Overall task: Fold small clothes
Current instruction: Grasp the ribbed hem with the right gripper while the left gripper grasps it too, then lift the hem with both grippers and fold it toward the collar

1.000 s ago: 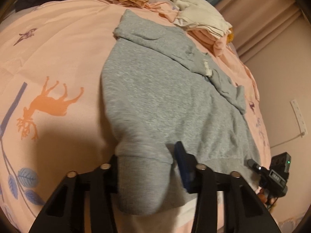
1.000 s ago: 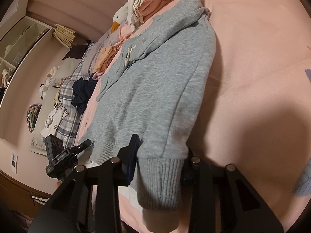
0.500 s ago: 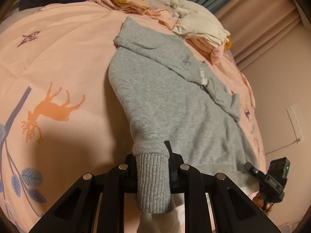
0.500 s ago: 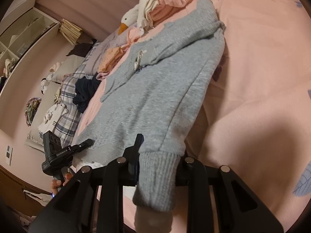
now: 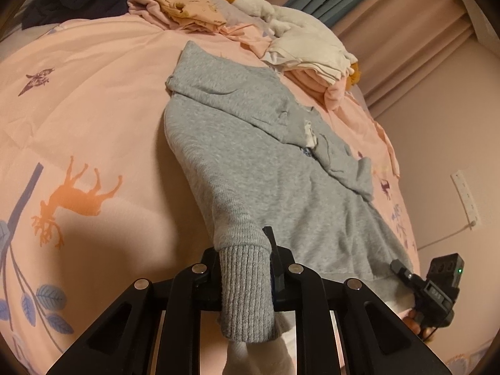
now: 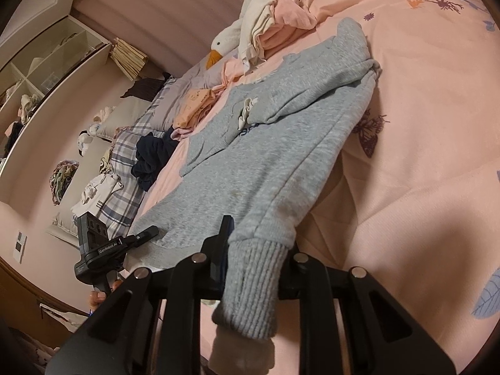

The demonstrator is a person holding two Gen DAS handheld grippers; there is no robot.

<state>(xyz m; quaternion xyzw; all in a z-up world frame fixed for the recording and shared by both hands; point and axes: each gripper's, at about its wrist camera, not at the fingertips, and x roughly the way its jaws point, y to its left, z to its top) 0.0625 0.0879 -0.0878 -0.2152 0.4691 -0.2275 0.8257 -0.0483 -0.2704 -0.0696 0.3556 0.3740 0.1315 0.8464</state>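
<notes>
Now that both sets of jaws are clamping down, each gripper is holding one cuff of the grey hoodie (image 5: pixel 256 168). A second ago the left gripper (image 5: pixel 245 276) was sitting spread around the left cuff (image 5: pixel 245 293); now it's pinching it, and the ribbing is hanging down between the jaws. The right gripper (image 6: pixel 254 268) is doing the same on the right cuff (image 6: pixel 253 281), with its jaws closing the last bit on the fabric and the sleeve pulling taut as it's lifting slightly off the bed (image 6: pixel 422 156).

The hoodie is lying spread flat on the pink bed, hood (image 5: pixel 218 75) at the far end, hem hanging toward the near edge. The goose toy (image 5: pixel 265 6) and the clothes pile (image 5: pixel 312 59) are sitting beyond the hood, close to it but not on it.

So I'm reading this as the grab step finishing and the fold itself starting. With both cuffs in hand, the sleeves are probably going to be carried inward across the chest. Only worry: the cuffs are thick and stretchy, so the pinch might be slipping if the pull is too quick.
</notes>
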